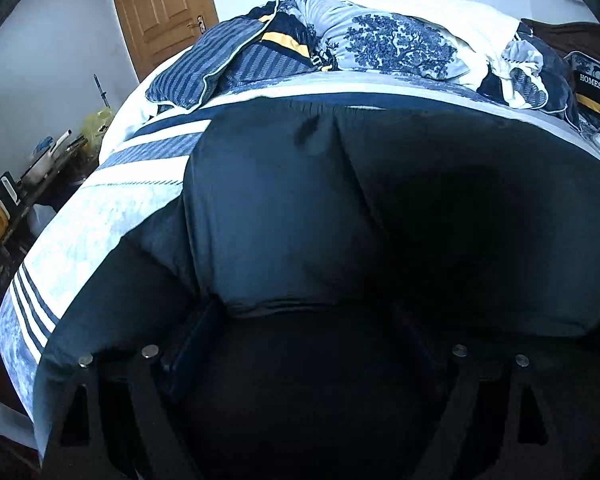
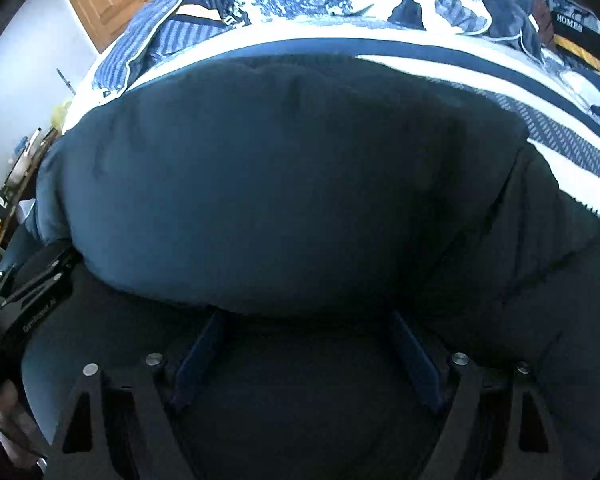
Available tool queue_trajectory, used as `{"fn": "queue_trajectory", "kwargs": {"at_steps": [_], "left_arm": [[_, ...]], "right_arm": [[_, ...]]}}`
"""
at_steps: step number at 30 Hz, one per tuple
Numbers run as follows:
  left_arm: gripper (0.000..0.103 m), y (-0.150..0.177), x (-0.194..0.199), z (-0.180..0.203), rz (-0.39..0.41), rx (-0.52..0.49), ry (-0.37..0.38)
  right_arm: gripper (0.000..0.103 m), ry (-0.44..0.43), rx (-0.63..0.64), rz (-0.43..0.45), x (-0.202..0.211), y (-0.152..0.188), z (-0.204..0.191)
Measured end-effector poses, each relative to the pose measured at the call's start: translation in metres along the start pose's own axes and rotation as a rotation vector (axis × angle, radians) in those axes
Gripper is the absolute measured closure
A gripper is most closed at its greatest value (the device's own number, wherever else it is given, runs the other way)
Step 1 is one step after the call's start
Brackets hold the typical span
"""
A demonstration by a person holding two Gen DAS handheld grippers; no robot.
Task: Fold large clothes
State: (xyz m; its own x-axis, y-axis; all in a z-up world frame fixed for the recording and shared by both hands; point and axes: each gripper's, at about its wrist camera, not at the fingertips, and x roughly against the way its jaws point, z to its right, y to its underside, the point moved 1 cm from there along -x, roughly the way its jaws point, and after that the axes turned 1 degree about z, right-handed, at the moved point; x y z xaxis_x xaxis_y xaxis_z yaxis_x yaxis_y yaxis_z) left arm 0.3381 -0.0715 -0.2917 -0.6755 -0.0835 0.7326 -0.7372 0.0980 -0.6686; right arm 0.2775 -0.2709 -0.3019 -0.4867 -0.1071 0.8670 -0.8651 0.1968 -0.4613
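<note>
Dark garment [image 1: 340, 208], a large navy-black piece, lay spread on the striped blue-and-white bedspread [image 1: 100, 208], its near folded edge bulging just ahead of both tools. At far left stood a cluttered side table [image 1: 28, 184] and a wooden door [image 1: 160, 12]. Left gripper [image 1: 304, 320] had its jaws spread wide, nothing pinched between them. Right gripper [image 2: 306, 320] likewise stood spread, blue pads [image 2: 414, 364] bare, the cloth fold lying just beyond the fingertips. Rumpled patterned bedding [image 1: 380, 40] was heaped behind.
</note>
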Motion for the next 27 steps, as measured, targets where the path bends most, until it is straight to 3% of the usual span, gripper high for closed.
{"fn": "queue_trajectory", "kwargs": {"at_steps": [16, 19, 23, 24, 25, 27], "left_arm": [[0.015, 0.014, -0.006, 0.007, 0.044, -0.001, -0.039], [0.015, 0.013, -0.006, 0.008, 0.019, -0.007, -0.040], [0.016, -0.003, 0.002, -0.010, -0.095, 0.008, 0.092], [0.016, -0.008, 0.014, -0.020, -0.075, 0.047, 0.139], [0.016, -0.013, 0.028, -0.030, -0.018, 0.086, 0.165], [0.016, -0.027, 0.050, -0.040, 0.078, 0.130, 0.181]], "right_arm": [[0.016, -0.012, 0.029, 0.047, -0.017, 0.012, 0.019], [0.016, 0.007, 0.039, 0.058, -0.011, 0.026, 0.027], [0.016, 0.046, 0.053, 0.022, 0.002, 0.024, 0.017], [0.017, 0.032, 0.043, 0.054, 0.018, 0.024, 0.018], [0.017, -0.035, 0.033, 0.107, 0.038, 0.027, 0.020], [0.017, -0.111, 0.035, 0.144, 0.062, 0.027, 0.019]]}}
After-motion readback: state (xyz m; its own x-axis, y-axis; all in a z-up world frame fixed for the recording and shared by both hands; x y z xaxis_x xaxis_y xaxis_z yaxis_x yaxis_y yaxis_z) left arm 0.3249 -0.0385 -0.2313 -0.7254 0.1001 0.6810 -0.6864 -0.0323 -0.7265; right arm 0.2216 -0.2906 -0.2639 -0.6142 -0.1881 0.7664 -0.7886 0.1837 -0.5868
